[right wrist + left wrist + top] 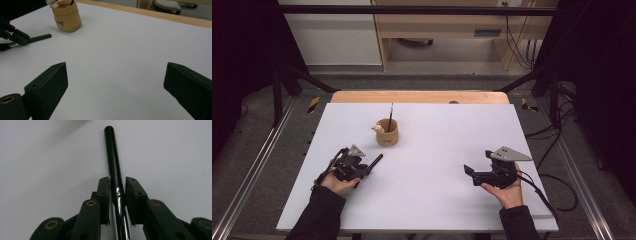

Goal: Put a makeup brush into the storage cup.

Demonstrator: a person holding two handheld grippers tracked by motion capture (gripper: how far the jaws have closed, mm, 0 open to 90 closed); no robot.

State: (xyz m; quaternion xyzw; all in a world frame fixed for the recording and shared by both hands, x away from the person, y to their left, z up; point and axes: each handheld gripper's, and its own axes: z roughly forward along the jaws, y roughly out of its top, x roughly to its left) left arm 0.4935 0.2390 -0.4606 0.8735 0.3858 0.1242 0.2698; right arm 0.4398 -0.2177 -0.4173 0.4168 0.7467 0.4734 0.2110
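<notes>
A black brush handle [113, 155] with a shiny metal collar lies on the white table [432, 150], pointing away between the jaws of my left gripper [117, 183]. The pads flank it with only a sliver of gap on each side. In the high view my left gripper [363, 169] rests low at the table's left, the brush handle [375, 161] sticking out toward a tan cup [387, 135]. My right gripper [469, 173] sits at the right, jaws wide apart and empty. In the right gripper view my right gripper [116, 75] faces bare table, with the brush handle [40, 37] far left.
The tan cup [66, 17] holds a thin dark brush and a small pale figure at its rim. A wooden edge [419, 96] runs along the table's far side. Black frame posts stand at both back corners. Cables trail off the right side.
</notes>
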